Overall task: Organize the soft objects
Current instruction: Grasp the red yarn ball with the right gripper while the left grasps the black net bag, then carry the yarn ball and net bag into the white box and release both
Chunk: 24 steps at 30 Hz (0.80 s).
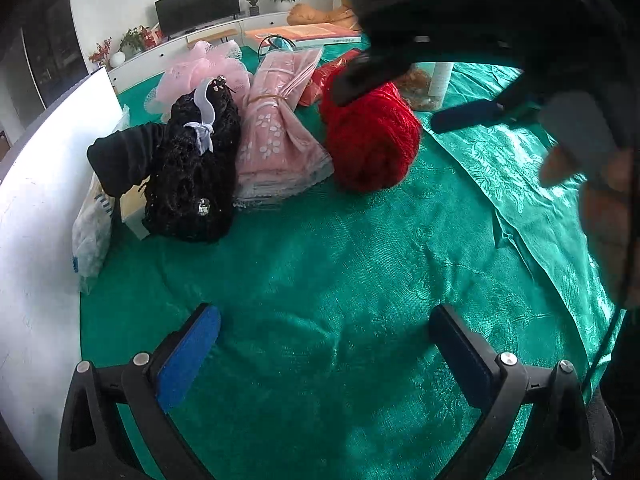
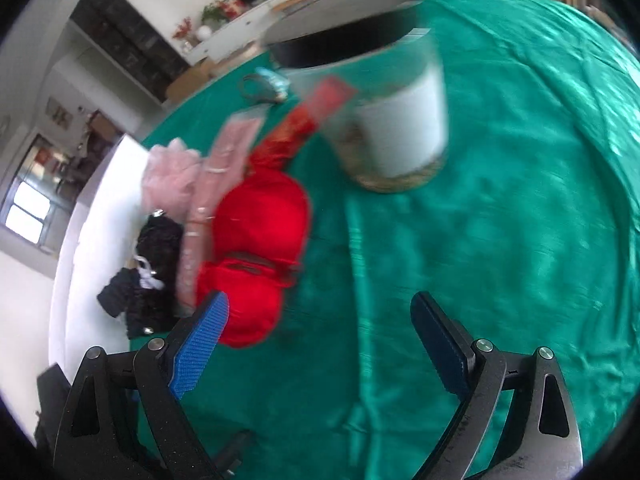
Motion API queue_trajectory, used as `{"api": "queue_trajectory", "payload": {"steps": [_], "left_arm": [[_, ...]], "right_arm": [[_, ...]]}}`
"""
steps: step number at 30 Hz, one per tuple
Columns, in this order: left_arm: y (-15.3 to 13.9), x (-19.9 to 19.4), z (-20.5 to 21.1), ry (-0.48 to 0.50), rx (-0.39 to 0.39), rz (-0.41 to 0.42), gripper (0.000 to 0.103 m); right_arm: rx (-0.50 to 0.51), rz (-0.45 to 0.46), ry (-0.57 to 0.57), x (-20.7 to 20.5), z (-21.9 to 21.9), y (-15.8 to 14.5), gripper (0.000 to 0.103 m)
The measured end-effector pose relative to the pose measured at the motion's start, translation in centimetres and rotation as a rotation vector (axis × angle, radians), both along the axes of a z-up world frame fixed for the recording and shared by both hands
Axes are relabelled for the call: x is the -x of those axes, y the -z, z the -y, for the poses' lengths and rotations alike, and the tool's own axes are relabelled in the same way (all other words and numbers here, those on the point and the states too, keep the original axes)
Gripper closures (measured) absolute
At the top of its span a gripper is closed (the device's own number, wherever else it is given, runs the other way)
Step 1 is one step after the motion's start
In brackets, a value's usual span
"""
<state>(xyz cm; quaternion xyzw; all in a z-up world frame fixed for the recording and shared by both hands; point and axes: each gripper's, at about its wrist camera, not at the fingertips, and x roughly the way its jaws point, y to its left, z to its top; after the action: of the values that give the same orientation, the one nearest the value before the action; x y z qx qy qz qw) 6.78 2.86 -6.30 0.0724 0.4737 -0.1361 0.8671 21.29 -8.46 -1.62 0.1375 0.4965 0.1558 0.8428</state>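
With both the left gripper [image 1: 324, 356] and right gripper [image 2: 320, 344] wide and empty, could easily clip that near-right white-labelled clear jar [image 2: 404, 136] grabbing the far-left fuzzy red yarn bundle [image 2: 256, 256].

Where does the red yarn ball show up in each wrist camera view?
Left wrist view: the red yarn ball sits upper centre on the green cloth, right of the pink lace bundle.
Right wrist view: it appears left of centre, blurred, just beyond the left finger.
Shared landmark: the pink lace bundle beside it in both.
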Motion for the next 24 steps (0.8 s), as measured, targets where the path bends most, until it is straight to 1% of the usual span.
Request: {"api": "queue_trajectory", "payload": {"steps": [2,3,4,5,6,8,10,11,12,13,14,15,17,18,19,21,23,24], "left_arm": [[0.0,0.0,0.0,0.001,0.002,0.003,0.000],[0.0,0.1,0.0,0.001,0.002,0.004,0.000],[0.0,0.1,0.0,0.002,0.002,0.004,0.000],[-0.1,0.1,-0.1,0.002,0.002,0.004,0.000],[-0.1,0.1,-0.1,0.001,0.002,0.004,0.000],[-0.1,0.0,-0.2,0.000,0.001,0.004,0.000],[0.0,0.0,0.1,0.007,-0.003,-0.003,0.000],[-0.1,-0.4,0.1,0.013,-0.009,-0.022,0.000],[-0.5,-0.8,0.0,0.002,-0.025,-0.042,0.000],[-1.3,-1.1,-0.2,-0.014,-0.034,-0.027,0.000],[-2.5,-1.2,-0.6,-0.025,-0.028,0.014,0.000],[-4.2,-1.5,-1.2,-0.042,-0.012,0.067,0.000],[-6.8,-2.8,-2.4,-0.076,0.022,0.125,0.000],[-8.0,-4.2,-3.1,-0.093,0.036,0.137,0.000],[-8.5,-5.3,-3.4,-0.113,0.032,0.144,0.000],[-8.6,-7.7,-4.0,-0.154,0.001,0.139,0.001],[-7.3,-9.7,-4.4,-0.168,-0.010,0.086,0.023],[-6.3,-10.6,-4.6,-0.160,-0.003,0.036,0.044]], "right_arm": [[0.087,0.007,-0.050,-1.7,-2.9,0.3,0.012],[0.120,-0.004,-0.062,-2.2,-3.6,0.7,0.019],[0.122,-0.019,-0.078,-2.4,-3.8,1.1,0.032],[0.107,-0.021,-0.081,-2.1,-3.5,1.2,0.049],[0.088,-0.012,-0.076,-1.3,-2.7,1.0,0.052],[0.092,-0.002,-0.064,0.8,-0.7,0.6,0.055],[0.169,0.037,-0.029,3.9,1.7,0.3,0.055],[0.200,0.053,-0.007,5.4,3.0,0.3,0.055],[0.206,0.062,0.023,7.0,4.7,0.3,0.055],[0.187,0.063,0.056,8.4,6.2,0.5,0.055],[0.151,0.063,0.088,9.7,7.7,0.7,0.054],[0.108,0.064,0.118,10.9,8.9,0.8,0.054],[0.049,0.073,0.172,12.7,11.1,1.1,0.054],[0.036,0.081,0.191,13.3,11.7,1.1,0.054],[0.025,0.088,0.201,13.9,12.0,1.2,0.054],[0.010,0.096,0.205,14.4,12.4,1.1,0.054],[0.005,0.102,0.202,14.7,12.3,0.7,0.054],[0.000,0.107,0.199,14.9,12.3,0.5,0.054]]}}
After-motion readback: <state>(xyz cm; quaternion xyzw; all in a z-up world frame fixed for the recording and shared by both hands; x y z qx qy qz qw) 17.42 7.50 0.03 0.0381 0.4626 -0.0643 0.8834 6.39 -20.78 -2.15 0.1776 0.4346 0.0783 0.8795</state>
